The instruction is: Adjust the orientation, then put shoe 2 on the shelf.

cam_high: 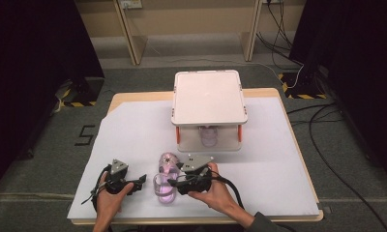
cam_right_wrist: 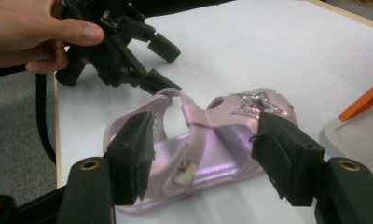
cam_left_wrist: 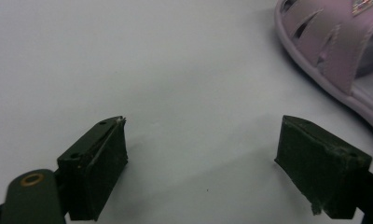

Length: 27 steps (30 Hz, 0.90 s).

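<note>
A pink sandal (cam_high: pixel 165 180) is seen lying flat on the white-covered bench (cam_high: pixel 278 169), near its front edge, between the two hands. The right tool (cam_high: pixel 175 182) is held at the sandal's right side and pointed at it. In the right gripper view, the right tool (cam_right_wrist: pixel 208 161) is spread, with the sandal (cam_right_wrist: pixel 208 135) framed between the two jaws. Whether the pads touch the sandal cannot be told. The left tool (cam_high: pixel 141 181) is held just left of the sandal. In the left gripper view its jaws are spread over bare bench, with nothing between them, and the sandal (cam_left_wrist: pixel 334 46) is seen off to the upper right. A white lidded box (cam_high: pixel 208 99) with orange clasps is placed farther back on the bench.
</note>
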{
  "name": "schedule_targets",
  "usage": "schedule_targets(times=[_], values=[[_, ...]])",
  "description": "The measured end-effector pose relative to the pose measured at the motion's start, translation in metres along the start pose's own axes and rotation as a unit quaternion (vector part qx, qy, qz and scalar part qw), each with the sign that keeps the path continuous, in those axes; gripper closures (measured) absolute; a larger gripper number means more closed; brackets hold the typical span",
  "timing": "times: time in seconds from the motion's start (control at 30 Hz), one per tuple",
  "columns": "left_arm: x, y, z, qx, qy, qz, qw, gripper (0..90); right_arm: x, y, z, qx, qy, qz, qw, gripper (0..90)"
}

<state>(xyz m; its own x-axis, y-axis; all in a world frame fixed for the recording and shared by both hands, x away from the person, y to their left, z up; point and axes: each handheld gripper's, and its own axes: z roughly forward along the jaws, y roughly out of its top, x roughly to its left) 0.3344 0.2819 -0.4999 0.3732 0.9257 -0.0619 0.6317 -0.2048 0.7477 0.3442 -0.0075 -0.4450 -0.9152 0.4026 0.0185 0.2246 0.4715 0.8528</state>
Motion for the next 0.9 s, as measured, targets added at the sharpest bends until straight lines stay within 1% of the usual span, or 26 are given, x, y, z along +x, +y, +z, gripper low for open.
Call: schedule_targets(times=[0.07,0.1,0.13,0.2,0.23,0.33,0.37,0.4,0.43,0.47,0.5,0.53,0.57,0.7,0.73,0.83,0.87,0.9], values=[[0.0,0.0,-0.001,0.001,0.0,0.002,1.0,15.5,0.0,0.002,0.004,0.001,0.003,-0.002,1.0,38.7],[-0.001,-0.001,-0.001,0.001,-0.001,0.002,1.0,15.5,0.001,0.003,0.009,0.004,0.002,-0.008,1.0,38.8],[-0.001,-0.001,0.0,0.002,0.0,0.003,1.0,15.5,0.001,0.003,0.009,0.004,0.002,-0.008,1.0,38.8],[-0.002,-0.002,-0.001,0.004,0.0,0.008,1.0,15.2,0.001,0.004,0.015,0.013,-0.002,-0.012,0.9998,38.8],[-0.003,-0.002,-0.001,0.004,-0.001,0.007,1.0,15.3,0.001,0.003,0.02,0.016,-0.006,-0.016,0.9997,38.8],[-0.003,-0.003,-0.002,0.004,-0.001,0.01,0.9999,15.3,0.002,0.003,0.025,0.02,-0.006,-0.015,0.9997,38.8],[-0.003,-0.003,-0.002,0.004,0.0,0.01,0.9999,15.3,0.002,0.003,0.03,0.026,-0.01,-0.022,0.9994,39.0],[-0.003,-0.003,-0.002,0.004,0.0,0.01,0.9999,15.3,0.002,0.003,0.03,0.026,-0.01,-0.022,0.9994,39.0],[-0.003,-0.004,-0.002,0.004,0.0,0.012,0.9999,15.4,0.005,0.002,0.035,0.032,-0.015,-0.025,0.9991,39.6],[-0.003,-0.004,-0.002,0.004,0.0,0.012,0.9999,15.3,0.005,0.002,0.035,0.032,-0.015,-0.025,0.9991,39.6],[-0.004,-0.004,-0.002,0.003,0.001,0.011,0.9999,15.3,0.005,0.002,0.041,0.04,-0.025,-0.035,0.9983,40.6],[-0.004,-0.004,-0.002,0.003,0.001,0.011,0.9999,15.3,0.005,0.002,0.041,0.04,-0.025,-0.035,0.9983,40.6],[-0.004,-0.004,-0.002,0.003,0.002,0.012,0.9999,15.3,0.005,0.001,0.046,0.043,-0.033,-0.044,0.9976,41.5],[-0.004,-0.004,-0.002,0.003,0.004,0.013,0.9999,15.1,0.004,0.005,0.049,0.047,-0.042,-0.043,0.9971,42.9],[-0.004,-0.004,-0.002,0.004,0.004,0.013,0.9999,15.1,0.004,0.007,0.05,0.049,-0.049,-0.053,0.9962,43.8],[-0.004,-0.004,-0.002,0.003,0.004,0.013,0.9999,15.1,0.006,0.008,0.05,0.061,-0.057,-0.059,0.9947,45.4],[-0.005,-0.004,-0.002,0.003,0.004,0.013,0.9999,15.1,0.006,0.008,0.05,0.065,-0.063,-0.069,0.9936,47.3],[-0.005,-0.004,-0.002,0.003,0.005,0.013,0.9999,15.1,0.005,0.007,0.049,0.064,-0.078,-0.078,0.9918,46.5]])
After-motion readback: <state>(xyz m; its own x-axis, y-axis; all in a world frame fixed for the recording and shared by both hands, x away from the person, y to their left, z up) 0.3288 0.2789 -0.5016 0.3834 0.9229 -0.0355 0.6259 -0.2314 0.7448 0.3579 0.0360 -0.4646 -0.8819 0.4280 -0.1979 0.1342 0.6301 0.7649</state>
